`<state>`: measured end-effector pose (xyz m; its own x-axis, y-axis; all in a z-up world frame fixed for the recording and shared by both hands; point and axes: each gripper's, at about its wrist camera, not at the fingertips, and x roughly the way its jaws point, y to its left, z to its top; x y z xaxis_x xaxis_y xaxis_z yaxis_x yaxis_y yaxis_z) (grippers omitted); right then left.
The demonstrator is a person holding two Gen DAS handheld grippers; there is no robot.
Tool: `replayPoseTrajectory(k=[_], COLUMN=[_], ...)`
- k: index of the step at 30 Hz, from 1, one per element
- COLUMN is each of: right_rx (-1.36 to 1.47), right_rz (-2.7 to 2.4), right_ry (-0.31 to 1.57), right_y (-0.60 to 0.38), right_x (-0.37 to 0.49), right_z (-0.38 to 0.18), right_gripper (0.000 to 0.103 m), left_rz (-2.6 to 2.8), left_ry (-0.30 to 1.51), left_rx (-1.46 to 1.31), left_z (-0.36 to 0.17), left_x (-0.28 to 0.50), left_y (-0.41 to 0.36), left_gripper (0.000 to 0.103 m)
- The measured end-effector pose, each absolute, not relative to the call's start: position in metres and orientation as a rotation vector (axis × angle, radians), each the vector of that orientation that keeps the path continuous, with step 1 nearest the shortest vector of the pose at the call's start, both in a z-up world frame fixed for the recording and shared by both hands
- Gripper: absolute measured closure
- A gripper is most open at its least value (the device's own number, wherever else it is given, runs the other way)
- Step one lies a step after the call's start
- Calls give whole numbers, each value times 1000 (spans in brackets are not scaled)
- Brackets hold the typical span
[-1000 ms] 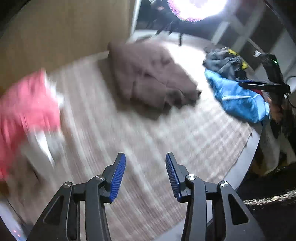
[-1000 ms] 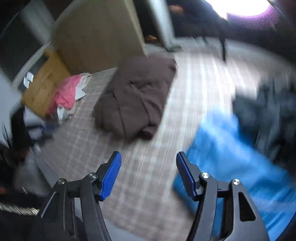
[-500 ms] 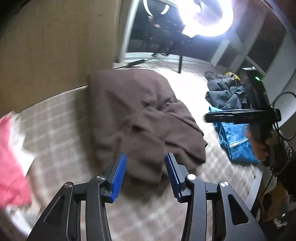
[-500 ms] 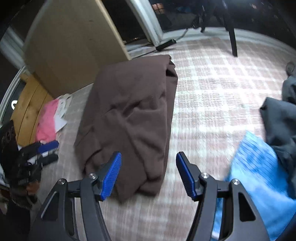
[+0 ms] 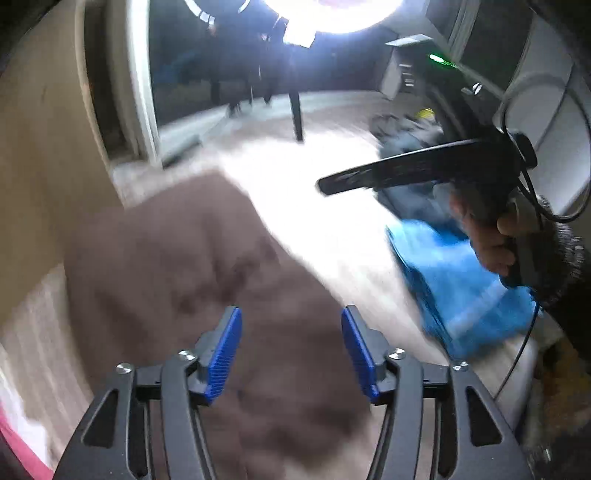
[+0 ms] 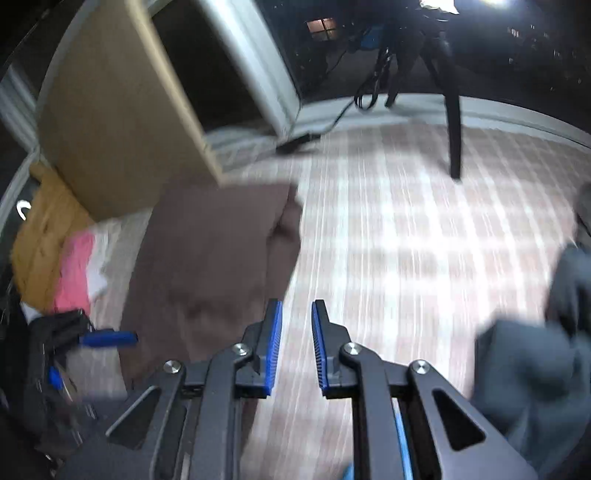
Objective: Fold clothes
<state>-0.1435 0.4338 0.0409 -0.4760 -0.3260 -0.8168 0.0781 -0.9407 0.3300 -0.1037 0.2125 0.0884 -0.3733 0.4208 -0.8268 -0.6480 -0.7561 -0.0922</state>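
text: none legible | labels: none | frames: motion-blurred

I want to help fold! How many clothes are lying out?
4: brown garment under the left gripper, blue one right, grey one beyond, pink one far left. More may be hidden.

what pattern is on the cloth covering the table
A pink-and-white plaid check on the woven tablecloth, clearest in the right wrist view.

Your left wrist camera is looking low over the brown garment (image 5: pixel 192 280) toward the ring light (image 5: pixel 328 14); your right wrist camera is facing the same garment (image 6: pixel 207 258) and checked cloth (image 6: pixel 406 240) from its other side.
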Motion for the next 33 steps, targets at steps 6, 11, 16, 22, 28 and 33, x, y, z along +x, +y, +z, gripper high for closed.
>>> replayPoseTrajectory(k=[6,11,16,22,28,33], right_rx=[1447,1421,1371,1314,1262,1365], right_rz=[-2431,-2336,-2308,-2271,-2231,-2372], right_ry=[-353,-423,-355,-219,-75,-114], right_y=[454,460,449,428,395,400], right_x=[-196,-208,-216,-225,-233,-270], right_z=[17,4,0,-3,-5,-22], right_gripper=[85,83,60,58,58,53], left_rz=[2298,2311,2270,2303,2309,2172], left_ry=[409,371,83,-57,-85,-129], left_rx=[-1258,-1314,-1334,-1252,-1222,-1327], left_z=[59,36,44,73,82,60], left_x=[-173,-202,-207,-197,-193,-191], left_y=[262,261,224,201,190,197], left_gripper=[49,81,98,99,99,97])
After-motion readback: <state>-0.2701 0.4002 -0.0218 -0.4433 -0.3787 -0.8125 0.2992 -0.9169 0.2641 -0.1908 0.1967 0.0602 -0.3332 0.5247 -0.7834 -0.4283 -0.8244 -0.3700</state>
